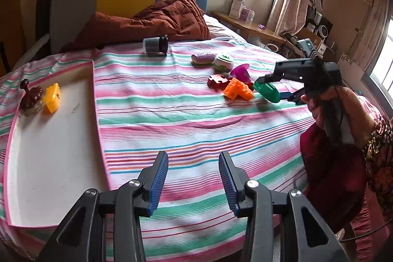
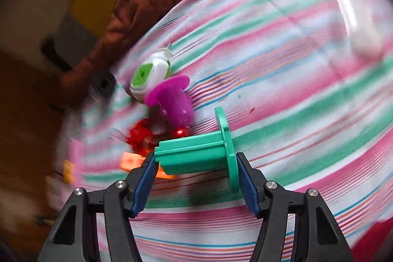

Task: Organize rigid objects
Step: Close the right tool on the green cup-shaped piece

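My right gripper [image 2: 196,161] is shut on a green flanged plastic piece [image 2: 196,154], held end to end above the striped bed; in the left wrist view the same gripper [image 1: 275,87] and green piece [image 1: 266,90] hang at the right. Below them lie an orange block [image 1: 238,89], a red puzzle-shaped piece [image 1: 218,81], a purple flanged piece [image 1: 240,72] and a white-green toy [image 1: 223,61]. My left gripper [image 1: 194,183] is open and empty over the bed's near side. A white tray with pink rim [image 1: 49,139] at the left holds a yellow block [image 1: 52,98] and a brown toy [image 1: 30,95].
A grey-black cylinder [image 1: 156,44] and a purple oval case [image 1: 202,58] lie farther back on the bed. A rust quilt [image 1: 157,16] is piled by the headboard. A wooden bedside table [image 1: 248,25] stands at the right. The right wrist view is motion-blurred.
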Action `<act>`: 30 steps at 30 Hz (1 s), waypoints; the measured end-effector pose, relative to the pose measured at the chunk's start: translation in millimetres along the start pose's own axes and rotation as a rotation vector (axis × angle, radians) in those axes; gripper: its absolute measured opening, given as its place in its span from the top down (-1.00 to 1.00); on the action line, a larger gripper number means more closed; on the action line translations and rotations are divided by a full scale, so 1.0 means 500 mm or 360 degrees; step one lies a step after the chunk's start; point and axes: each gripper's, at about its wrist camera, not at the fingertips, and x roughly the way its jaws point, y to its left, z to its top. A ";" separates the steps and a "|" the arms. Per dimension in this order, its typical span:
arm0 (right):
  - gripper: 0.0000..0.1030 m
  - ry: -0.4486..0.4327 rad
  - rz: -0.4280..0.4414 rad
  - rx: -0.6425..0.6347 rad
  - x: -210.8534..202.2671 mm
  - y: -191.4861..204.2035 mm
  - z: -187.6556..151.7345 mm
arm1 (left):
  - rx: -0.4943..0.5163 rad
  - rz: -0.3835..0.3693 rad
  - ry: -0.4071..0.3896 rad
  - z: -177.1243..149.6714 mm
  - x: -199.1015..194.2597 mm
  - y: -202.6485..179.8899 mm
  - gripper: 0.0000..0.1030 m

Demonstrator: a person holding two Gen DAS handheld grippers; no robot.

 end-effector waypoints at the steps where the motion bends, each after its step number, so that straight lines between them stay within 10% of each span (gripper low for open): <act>1: -0.26 0.0001 0.0042 0.0084 -0.003 -0.016 0.001 | 0.0004 -0.0004 0.0005 0.000 0.003 -0.004 0.17; 9: -0.44 -0.0327 -0.0323 0.0211 -0.085 -0.051 0.005 | 0.0033 0.0001 0.0030 0.000 0.015 -0.016 0.17; 12: -0.44 -0.0392 -0.0263 0.0195 -0.103 -0.039 0.002 | 0.0014 0.0003 0.0045 0.001 0.024 -0.013 0.17; 18: -0.42 -0.0324 -0.0376 -0.0198 -0.056 0.058 -0.016 | -0.0013 0.0013 0.0074 0.017 0.049 -0.019 0.17; 30: 0.40 -0.0242 -0.0610 -0.0477 -0.018 0.069 -0.014 | 0.0100 -0.0051 0.0152 0.096 0.159 -0.098 0.17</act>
